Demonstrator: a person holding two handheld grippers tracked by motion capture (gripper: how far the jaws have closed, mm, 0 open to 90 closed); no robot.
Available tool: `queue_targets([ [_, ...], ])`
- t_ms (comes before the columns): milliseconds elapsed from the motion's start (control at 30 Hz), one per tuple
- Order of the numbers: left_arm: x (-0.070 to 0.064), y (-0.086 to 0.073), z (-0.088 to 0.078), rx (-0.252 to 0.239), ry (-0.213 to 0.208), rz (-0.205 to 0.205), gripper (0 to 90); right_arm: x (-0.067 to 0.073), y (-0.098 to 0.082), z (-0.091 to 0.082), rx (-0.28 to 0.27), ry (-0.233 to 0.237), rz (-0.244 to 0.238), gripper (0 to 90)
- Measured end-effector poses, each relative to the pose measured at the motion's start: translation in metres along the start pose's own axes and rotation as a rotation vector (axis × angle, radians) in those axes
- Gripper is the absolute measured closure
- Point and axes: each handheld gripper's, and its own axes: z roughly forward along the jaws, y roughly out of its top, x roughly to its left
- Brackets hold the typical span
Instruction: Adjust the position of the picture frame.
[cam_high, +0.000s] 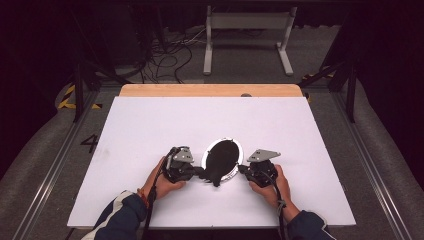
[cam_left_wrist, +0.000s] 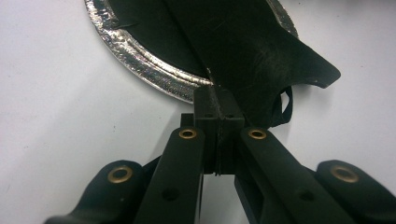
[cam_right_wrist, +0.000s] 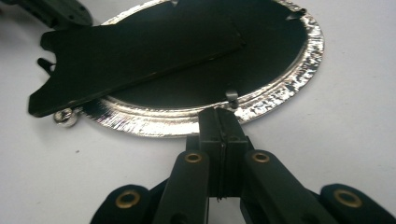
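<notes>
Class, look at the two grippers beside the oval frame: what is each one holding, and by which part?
Left gripper: jaws shut at the black stand flap on the oval frame's back; a hold cannot be told. Right gripper: shut at the silver rim, nothing clearly held.

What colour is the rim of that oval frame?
Shiny silver, around a black back; the rim shows best in the right gripper view.

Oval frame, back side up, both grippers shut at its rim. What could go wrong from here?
1. The left gripper meets the black stand flap at its edge; a pull might bend or tear it.
2. The right gripper sits closed against the silver rim beside a small tab; pushing could bend that tab.
3. The oval frame lies loose on the smooth white table, so uneven pushing may make it slide.
</notes>
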Motion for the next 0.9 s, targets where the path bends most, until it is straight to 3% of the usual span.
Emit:
queue_targets([
  [267, -0.007, 0.001, 0.003, -0.006, 0.032, 0.003, 90.0, -0.006, 0.005, 0.003, 0.012, -0.016, 0.003, 90.0],
  [900, -0.015, 0.008, 0.012, -0.021, 0.047, 0.034, 90.0, -0.019, 0.009, 0.008, 0.001, -0.055, 0.023, 90.0],
])
